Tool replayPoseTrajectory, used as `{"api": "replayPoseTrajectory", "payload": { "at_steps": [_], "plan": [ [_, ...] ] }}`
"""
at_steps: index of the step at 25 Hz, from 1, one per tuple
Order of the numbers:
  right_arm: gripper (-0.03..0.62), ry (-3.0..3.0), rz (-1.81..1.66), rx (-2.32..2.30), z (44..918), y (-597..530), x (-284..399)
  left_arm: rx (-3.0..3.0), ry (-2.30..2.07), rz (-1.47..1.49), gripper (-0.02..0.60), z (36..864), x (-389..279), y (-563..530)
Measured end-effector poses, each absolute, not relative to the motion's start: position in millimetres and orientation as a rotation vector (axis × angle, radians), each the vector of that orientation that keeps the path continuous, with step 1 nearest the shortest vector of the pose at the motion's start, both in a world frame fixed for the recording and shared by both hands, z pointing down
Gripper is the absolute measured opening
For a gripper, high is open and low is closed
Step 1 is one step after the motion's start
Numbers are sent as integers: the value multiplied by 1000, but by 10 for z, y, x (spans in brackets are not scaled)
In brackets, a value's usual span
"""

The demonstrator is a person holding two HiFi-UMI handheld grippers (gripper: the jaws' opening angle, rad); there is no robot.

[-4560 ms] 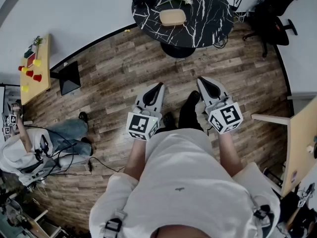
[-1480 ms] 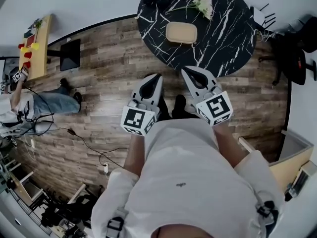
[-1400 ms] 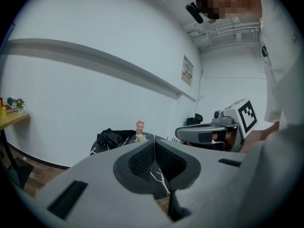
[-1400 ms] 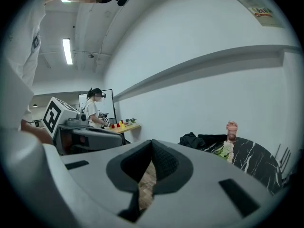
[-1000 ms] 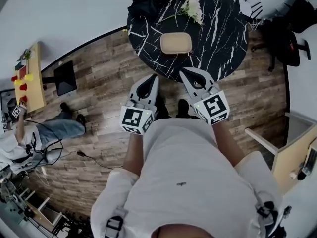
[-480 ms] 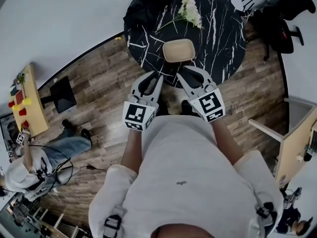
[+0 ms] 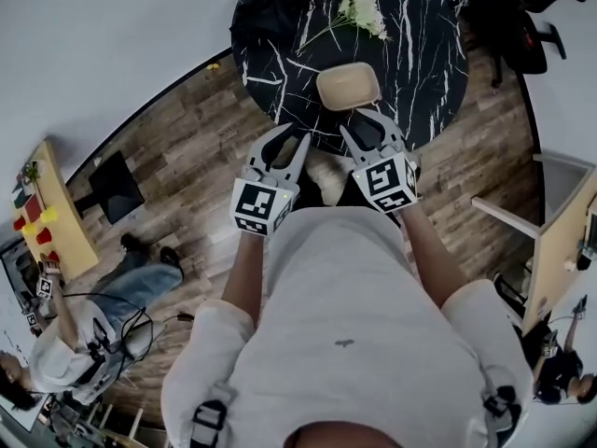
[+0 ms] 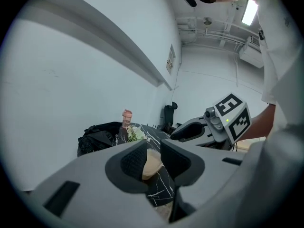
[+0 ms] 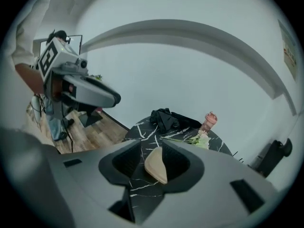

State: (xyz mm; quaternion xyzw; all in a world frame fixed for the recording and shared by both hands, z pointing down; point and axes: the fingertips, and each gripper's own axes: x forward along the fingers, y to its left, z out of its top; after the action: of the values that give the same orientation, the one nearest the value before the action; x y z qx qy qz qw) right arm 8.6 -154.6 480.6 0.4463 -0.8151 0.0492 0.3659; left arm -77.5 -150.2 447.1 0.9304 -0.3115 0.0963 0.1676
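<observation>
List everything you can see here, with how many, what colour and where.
table: one, round, black with white veins, ahead of the grippers
tray: one, tan, on the table's near part
flowers: one bunch, white, beyond the tray
bottle: one, pink, at the table's far side
cloth: one heap, black, at the table's far edge
side table: one, light wood, far left
cups: several, red and yellow, on the side table
chair: one, black, right of the table
other person: one, low at the left
left gripper: one, grey, jaws apart, empty
right gripper: one, grey, jaws apart, empty, nearest the tray
</observation>
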Motion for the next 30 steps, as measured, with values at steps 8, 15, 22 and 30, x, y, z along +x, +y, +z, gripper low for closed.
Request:
{"api": "replayPoseTrajectory", "payload": {
  "at_steps": [8,15,22,30],
  "plan": [
    [165,-1916,53,1094,5313,-1601,105,2634,-824,300,77,4651,-845,-1611],
    [183,-1816,25,1030,5739,-1592,95,2622,-782,326,77,4848,-854,-1607],
    [216,-1733,37,1069,5968,-1708,126,2618,-765,355,77,4959,-956,-1561],
    [222,-1673,39,1078,6230,-1751,183,2613,-756,358,77,5048,-903,-1521]
  ]
}}
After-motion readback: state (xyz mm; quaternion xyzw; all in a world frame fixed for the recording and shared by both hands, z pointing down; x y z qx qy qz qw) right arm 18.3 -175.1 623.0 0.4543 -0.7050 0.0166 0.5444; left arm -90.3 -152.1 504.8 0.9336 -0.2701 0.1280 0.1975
